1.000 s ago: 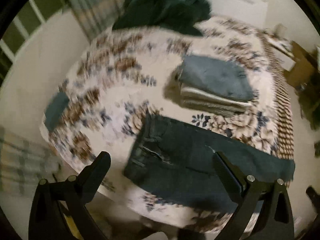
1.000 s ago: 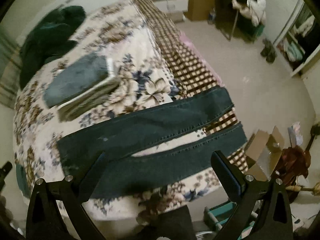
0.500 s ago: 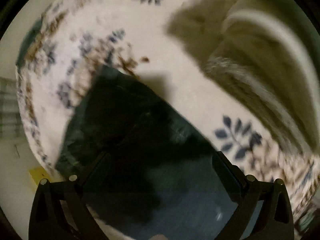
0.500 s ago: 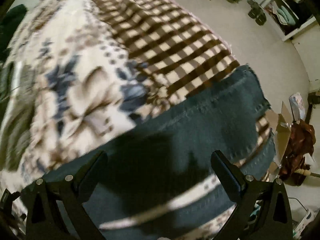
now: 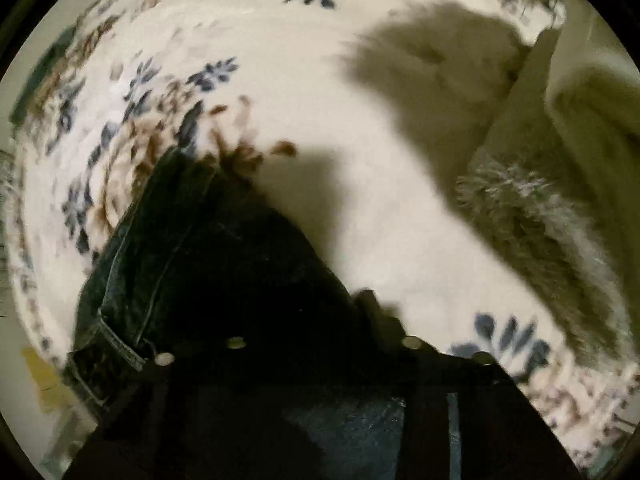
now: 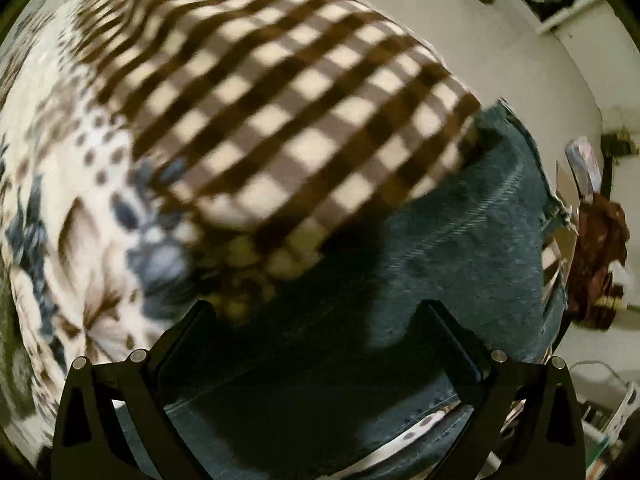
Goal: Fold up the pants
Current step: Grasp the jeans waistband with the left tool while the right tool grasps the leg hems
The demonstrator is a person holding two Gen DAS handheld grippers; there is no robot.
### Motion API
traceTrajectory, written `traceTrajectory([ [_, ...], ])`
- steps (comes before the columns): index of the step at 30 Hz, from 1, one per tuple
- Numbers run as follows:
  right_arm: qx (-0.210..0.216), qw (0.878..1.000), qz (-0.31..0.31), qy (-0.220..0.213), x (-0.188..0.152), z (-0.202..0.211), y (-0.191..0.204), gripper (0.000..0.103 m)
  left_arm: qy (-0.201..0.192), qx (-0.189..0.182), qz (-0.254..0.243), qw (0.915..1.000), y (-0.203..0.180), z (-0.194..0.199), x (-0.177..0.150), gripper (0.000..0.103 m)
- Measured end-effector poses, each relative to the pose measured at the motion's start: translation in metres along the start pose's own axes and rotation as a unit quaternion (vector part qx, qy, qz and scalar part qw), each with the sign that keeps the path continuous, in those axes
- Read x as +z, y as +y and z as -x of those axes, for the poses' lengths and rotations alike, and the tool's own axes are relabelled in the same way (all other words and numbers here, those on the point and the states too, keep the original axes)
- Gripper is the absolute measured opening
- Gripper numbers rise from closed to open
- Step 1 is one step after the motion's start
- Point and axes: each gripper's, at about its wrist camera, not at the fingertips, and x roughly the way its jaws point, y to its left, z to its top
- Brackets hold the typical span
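Note:
Dark blue jeans lie flat on the bed. Their waistband end (image 5: 160, 264) fills the lower left of the left wrist view. My left gripper (image 5: 320, 320) points down onto it. Its jaws are closing, drawn near each other over the denim at the waist's upper edge, but black shadow hides the tips. In the right wrist view the upper leg (image 6: 460, 248) runs out to its hem at the right. My right gripper (image 6: 318, 308) hangs just above that leg, open, with denim below the gap between its fingers (image 6: 444, 320).
A cream floral bedspread (image 5: 360, 100) with a brown checked border (image 6: 280, 100) lies under the jeans. A stack of folded clothes (image 5: 560, 208) sits close on the right in the left wrist view. Beyond the bed's edge are floor (image 6: 520, 40) and clutter (image 6: 600, 240).
Both grippers dropped from high above the bed to just over the jeans. The left gripper's fingers, wide apart half a second ago, have drawn in. The right gripper sank closer to the leg.

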Motion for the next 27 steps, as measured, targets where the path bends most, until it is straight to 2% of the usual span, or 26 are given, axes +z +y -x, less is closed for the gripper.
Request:
traceTrajectory([
  [4,0.009,0.999,-0.025,0.024,0.012,-0.005,-0.011,0.093,-0.018,-0.055,-0.006,0.9983,0.015,0.030,-0.013,0.017],
  [6,0.019,0.999,-0.028,0.036,0.016,-0.007,-0.011,0.078,-0.029,-0.080,0.005,0.9963,0.026,0.049,-0.022,0.015],
  [8,0.037,0.998,-0.020,0.037,0.011,-0.004,-0.016,0.039,-0.040,-0.105,0.016,0.9935,0.035,0.073,-0.031,0.014],
  [10,0.049,0.998,-0.016,0.035,0.004,0.003,-0.009,0.011,-0.049,-0.126,0.022,0.9905,0.053,0.098,-0.043,0.013],
  [13,0.051,0.999,0.008,0.000,-0.014,0.027,-0.007,0.007,-0.056,-0.158,0.028,0.9854,0.082,0.126,-0.062,0.011],
  [18,0.082,0.995,0.029,-0.039,-0.060,0.085,-0.043,0.007,-0.040,-0.198,0.042,0.9784,0.149,0.123,-0.097,0.008],
  [22,0.087,0.995,0.028,-0.048,-0.118,0.144,-0.079,0.007,-0.009,-0.197,0.058,0.9788,0.195,0.107,-0.139,0.008],
  [25,0.079,0.996,0.020,-0.045,-0.158,0.158,-0.114,0.007,0.015,-0.187,0.080,0.9791,0.231,0.082,-0.164,0.008],
  [27,0.072,0.997,0.010,-0.033,-0.182,0.148,-0.137,0.006,0.031,-0.178,0.083,0.9801,0.248,0.062,-0.178,0.008],
])
